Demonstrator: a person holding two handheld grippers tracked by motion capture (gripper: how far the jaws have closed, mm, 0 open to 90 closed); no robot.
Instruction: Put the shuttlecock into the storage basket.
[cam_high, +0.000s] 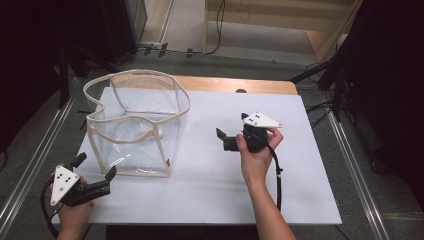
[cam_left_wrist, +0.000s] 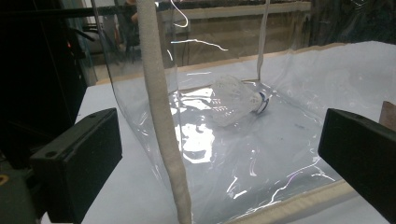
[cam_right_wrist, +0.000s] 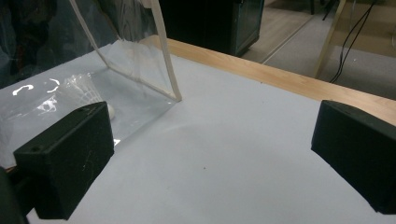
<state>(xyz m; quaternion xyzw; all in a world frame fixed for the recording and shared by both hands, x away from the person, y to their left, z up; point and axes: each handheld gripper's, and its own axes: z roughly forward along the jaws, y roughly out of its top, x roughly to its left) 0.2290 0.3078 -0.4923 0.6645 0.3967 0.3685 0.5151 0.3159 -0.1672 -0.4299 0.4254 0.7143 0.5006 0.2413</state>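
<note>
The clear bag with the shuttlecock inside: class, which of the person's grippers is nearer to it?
Left. The left gripper sits just off the clear bag's near-left corner, jaws open toward it. The right gripper hovers apart over bare table to the bag's right, also open. The shuttlecock lies inside.

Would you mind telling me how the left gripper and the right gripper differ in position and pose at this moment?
The left gripper sits at the table's near left corner, just off the clear bag; the right gripper is held mid-table, farther from the bag. The left gripper points right and away from the person; the right gripper points left toward the bag. Both are open, hold nothing, and carry a grey plate on top.
</note>
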